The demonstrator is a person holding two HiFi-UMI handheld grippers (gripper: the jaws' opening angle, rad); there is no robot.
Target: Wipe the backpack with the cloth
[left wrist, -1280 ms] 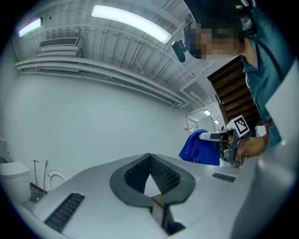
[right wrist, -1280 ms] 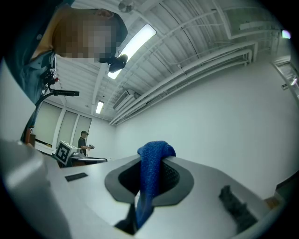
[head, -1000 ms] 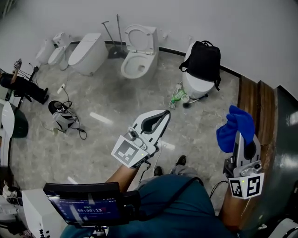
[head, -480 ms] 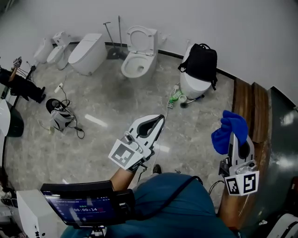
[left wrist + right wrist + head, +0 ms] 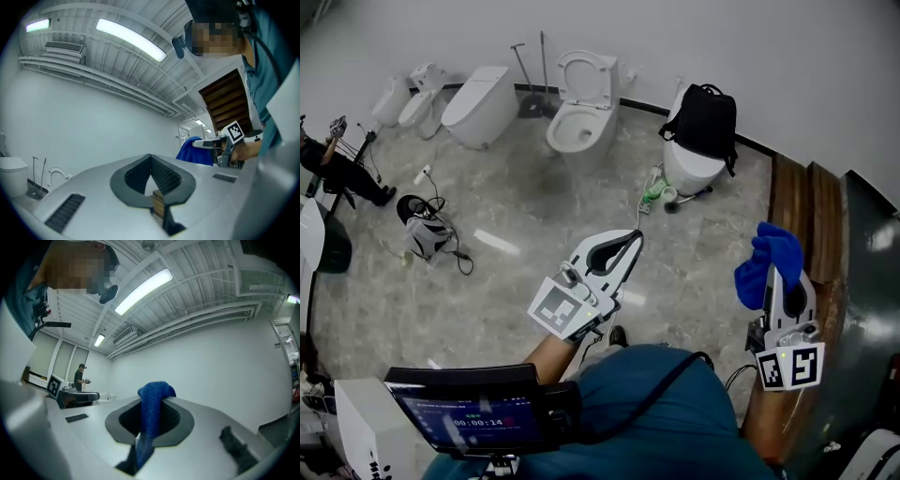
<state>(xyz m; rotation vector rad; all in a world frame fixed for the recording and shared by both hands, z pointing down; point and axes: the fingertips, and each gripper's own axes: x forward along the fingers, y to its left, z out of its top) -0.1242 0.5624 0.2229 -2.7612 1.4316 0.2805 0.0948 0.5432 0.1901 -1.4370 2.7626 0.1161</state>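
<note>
Though only head view shows backpack (image 5: pixel 705 122), right gripper (image 5: pixel 154 401) clamps cloth (image 5: pixel 151 418)

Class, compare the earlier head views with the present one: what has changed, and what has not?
Barely anything: both grippers only drifted slightly. The right gripper still clamps the blue cloth, the left gripper stays shut and empty, and the backpack remains on the toilet, untouched.

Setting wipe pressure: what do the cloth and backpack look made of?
Cloth: blue, fuzzy nubby pile with no sheen, probably microfibre or terry; pinched in the right gripper, it folds over limply. Backpack: black, matte, soft slumped shape, likely a woven synthetic such as nylon; too far off to see the weave.
</note>
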